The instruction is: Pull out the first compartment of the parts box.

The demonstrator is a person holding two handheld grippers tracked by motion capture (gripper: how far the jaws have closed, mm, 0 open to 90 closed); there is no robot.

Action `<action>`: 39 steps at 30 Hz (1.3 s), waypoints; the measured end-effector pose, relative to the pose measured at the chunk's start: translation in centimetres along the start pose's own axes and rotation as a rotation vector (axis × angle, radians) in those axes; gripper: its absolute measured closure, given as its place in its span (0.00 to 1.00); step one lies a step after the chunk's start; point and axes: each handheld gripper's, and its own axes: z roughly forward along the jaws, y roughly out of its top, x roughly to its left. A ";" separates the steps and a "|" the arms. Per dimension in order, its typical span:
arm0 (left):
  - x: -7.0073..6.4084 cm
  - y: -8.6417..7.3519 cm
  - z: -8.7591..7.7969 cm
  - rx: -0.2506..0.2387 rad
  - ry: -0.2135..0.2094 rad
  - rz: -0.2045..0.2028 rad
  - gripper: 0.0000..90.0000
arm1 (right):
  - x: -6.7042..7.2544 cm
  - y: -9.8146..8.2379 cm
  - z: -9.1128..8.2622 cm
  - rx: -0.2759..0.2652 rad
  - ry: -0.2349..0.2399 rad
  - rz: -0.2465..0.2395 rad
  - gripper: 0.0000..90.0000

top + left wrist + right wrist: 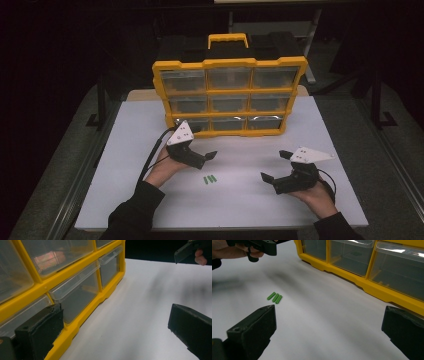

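While both wide open: left gripper (212, 156) and right gripper (272, 166) flanking green pegs (209, 178), drawers (229, 97) beyond.

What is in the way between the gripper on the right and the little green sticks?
Nothing visible. The right gripper is open, and bare white table runs from it to the three green sticks. The left gripper sits off to the side by the yellow drawer box, not across that path.
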 end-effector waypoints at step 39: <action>-1.4 0.1 0.7 0.090 0.099 0.252 0.00 | 0.0 0.1 0.0 0.006 -0.001 -0.010 0.00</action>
